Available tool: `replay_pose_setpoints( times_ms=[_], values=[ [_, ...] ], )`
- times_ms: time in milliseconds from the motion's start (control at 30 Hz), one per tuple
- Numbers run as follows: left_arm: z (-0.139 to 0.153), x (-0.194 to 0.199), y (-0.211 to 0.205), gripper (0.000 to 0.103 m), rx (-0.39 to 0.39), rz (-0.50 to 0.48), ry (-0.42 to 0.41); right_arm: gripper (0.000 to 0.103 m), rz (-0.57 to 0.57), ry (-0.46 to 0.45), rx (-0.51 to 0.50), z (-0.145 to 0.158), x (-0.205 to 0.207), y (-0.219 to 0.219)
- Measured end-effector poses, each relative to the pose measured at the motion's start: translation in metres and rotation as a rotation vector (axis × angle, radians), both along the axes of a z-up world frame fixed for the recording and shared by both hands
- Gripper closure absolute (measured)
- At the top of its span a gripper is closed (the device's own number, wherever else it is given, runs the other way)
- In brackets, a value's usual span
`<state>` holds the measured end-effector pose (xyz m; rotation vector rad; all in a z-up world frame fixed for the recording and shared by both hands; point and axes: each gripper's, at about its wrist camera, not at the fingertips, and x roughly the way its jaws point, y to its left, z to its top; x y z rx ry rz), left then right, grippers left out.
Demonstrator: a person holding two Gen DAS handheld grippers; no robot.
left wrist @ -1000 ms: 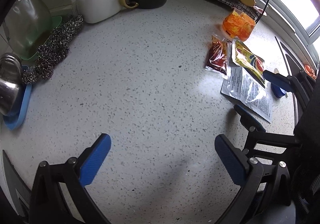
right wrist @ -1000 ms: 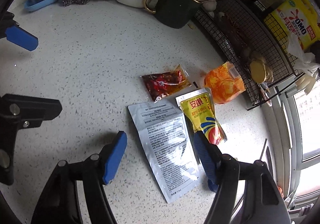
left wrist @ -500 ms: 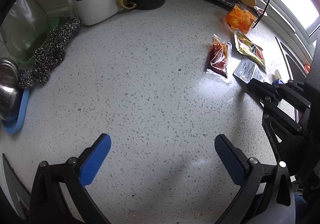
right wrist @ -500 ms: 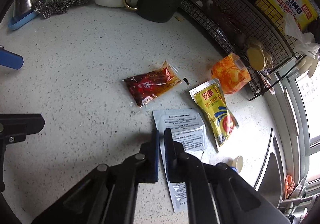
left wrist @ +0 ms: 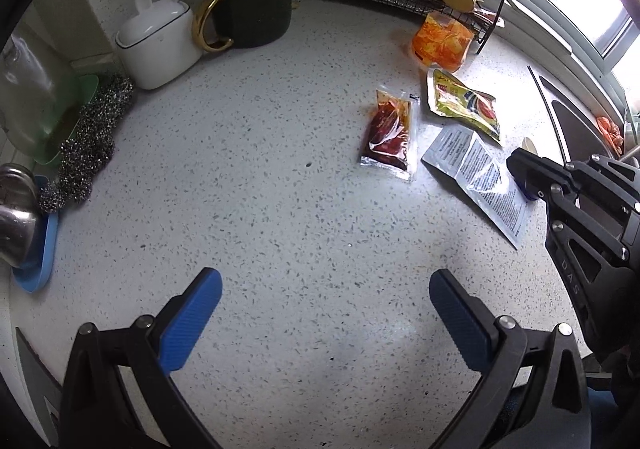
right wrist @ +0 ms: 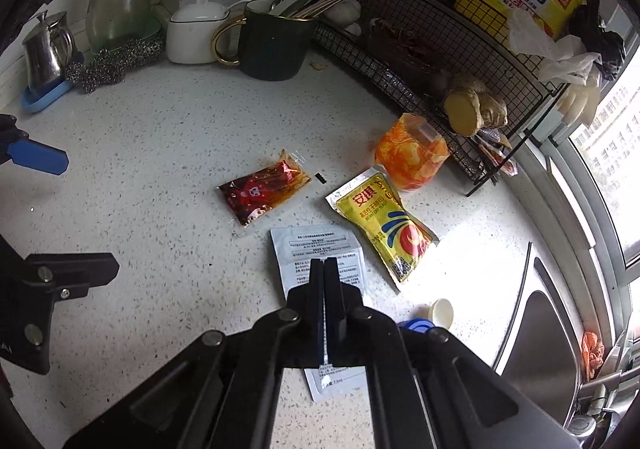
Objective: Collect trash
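Several trash packets lie on the speckled white counter (left wrist: 248, 185): a silver printed sachet (right wrist: 316, 249) (left wrist: 472, 169), a red sauce packet (right wrist: 264, 193) (left wrist: 390, 133), a yellow packet (right wrist: 384, 225) (left wrist: 464, 105) and an orange packet (right wrist: 408, 153) (left wrist: 440, 41). My right gripper (right wrist: 324, 263) is shut, its tips over the middle of the silver sachet; whether it pinches the sachet I cannot tell. It shows at the right of the left wrist view (left wrist: 520, 169). My left gripper (left wrist: 324, 301) is open and empty above bare counter.
A dark mug of utensils (right wrist: 276, 45), a white lidded pot (right wrist: 196, 33), steel scourers (left wrist: 88, 137) and a metal jug on a blue dish (right wrist: 44, 57) stand at the back. A wire rack (right wrist: 440, 41) lines the right. A sink (right wrist: 540, 333) and small caps (right wrist: 440, 309) are near.
My right gripper closed from wide open to shut over the silver sachet and drew back. The left gripper stayed open and moved slightly.
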<state>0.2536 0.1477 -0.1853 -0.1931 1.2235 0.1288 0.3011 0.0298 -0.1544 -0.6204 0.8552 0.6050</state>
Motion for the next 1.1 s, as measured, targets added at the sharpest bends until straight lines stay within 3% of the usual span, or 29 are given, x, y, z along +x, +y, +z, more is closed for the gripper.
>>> replay_pose_setpoints(
  times_ms=[333,533,767,800,833,1000,1100],
  values=[
    [0.002,0.047,-0.016,0.0,0.011,-0.071,-0.001,0.103,-0.133,0.088,0.036,-0.001,0.019,-0.052],
    [-0.014,0.1,-0.017,0.0,0.076,-0.129,0.022,0.103,-0.216,0.155,0.043,-0.006,0.028,-0.08],
    [-0.037,0.136,-0.025,0.001,0.09,-0.183,0.066,0.103,-0.282,0.213,0.047,-0.013,0.037,-0.104],
    [-0.039,0.138,-0.026,0.003,0.093,-0.189,0.074,0.103,-0.291,0.222,0.048,-0.014,0.038,-0.106],
    [-0.042,0.14,-0.027,0.012,0.093,-0.193,0.086,0.103,-0.3,0.227,0.048,-0.015,0.04,-0.108],
    [-0.043,0.143,-0.033,0.027,0.079,-0.206,0.076,0.103,-0.32,0.244,0.074,-0.013,0.047,-0.113],
    [-0.042,0.142,-0.042,0.042,0.08,-0.226,0.073,0.101,-0.321,0.25,0.07,-0.014,0.05,-0.113]
  ],
)
